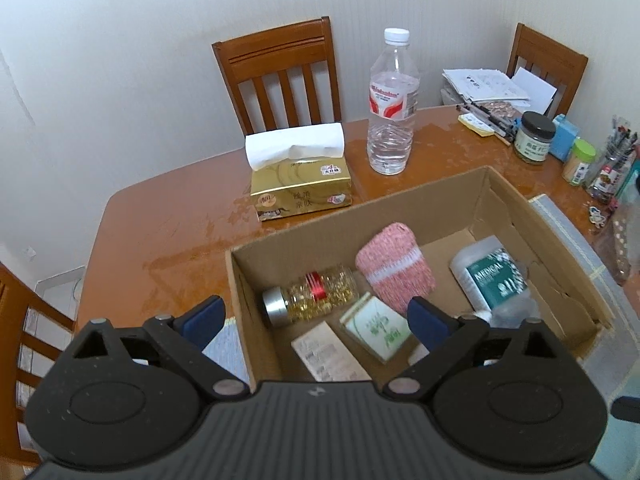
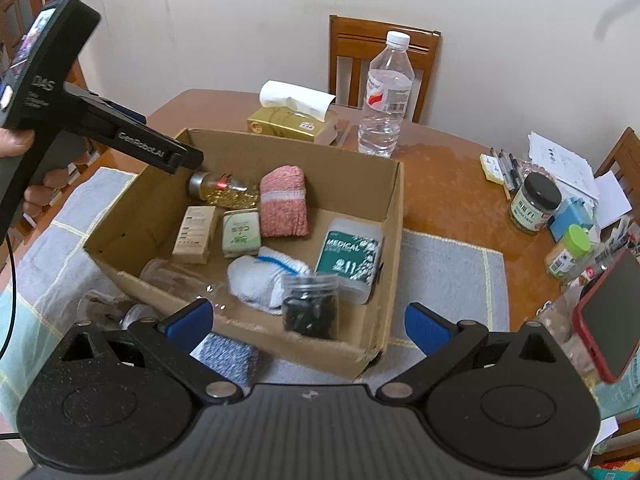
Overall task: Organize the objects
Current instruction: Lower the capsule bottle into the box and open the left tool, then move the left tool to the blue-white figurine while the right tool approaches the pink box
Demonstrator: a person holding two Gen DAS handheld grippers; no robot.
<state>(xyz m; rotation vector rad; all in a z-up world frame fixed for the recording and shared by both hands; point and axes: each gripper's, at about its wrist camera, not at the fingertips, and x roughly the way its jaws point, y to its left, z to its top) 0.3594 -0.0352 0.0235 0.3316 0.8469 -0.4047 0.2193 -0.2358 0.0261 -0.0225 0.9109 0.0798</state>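
Note:
An open cardboard box stands on a grey mat on the wooden table. In it lie a capsule bottle, a pink cloth, a green packet, a tan carton, a white sock, a black jar and a "Medical" bottle. My left gripper hangs open over the box's left part, holding nothing. My right gripper is open over the near rim, empty. A blue-grey cloth lies outside the box below it.
Behind the box stand a gold tissue box and a water bottle. Jars, pens and papers crowd the right side, with a red-cased phone. Wooden chairs line the wall.

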